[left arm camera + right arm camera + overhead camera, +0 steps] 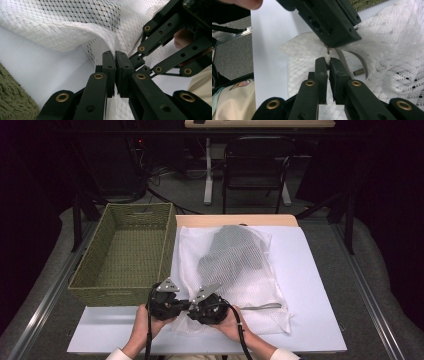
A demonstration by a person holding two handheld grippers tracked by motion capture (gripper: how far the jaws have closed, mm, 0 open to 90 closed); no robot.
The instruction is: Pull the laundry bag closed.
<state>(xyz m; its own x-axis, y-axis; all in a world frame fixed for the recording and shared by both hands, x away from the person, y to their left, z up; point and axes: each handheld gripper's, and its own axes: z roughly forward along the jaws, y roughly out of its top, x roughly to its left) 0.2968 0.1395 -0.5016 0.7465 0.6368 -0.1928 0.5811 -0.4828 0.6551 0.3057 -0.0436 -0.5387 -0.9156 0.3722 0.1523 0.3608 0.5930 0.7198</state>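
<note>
White table (pixel 310 285), wicker basket (pixel 125 250) left, both tools (pixel 189 304) clenched on mesh bag (pixel 235 270) corner.

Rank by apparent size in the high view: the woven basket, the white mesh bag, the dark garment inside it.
1. white mesh bag and woven basket: too alike to separate, and the bag lies crumpled.
2. dark garment, clearly smallest.
</note>
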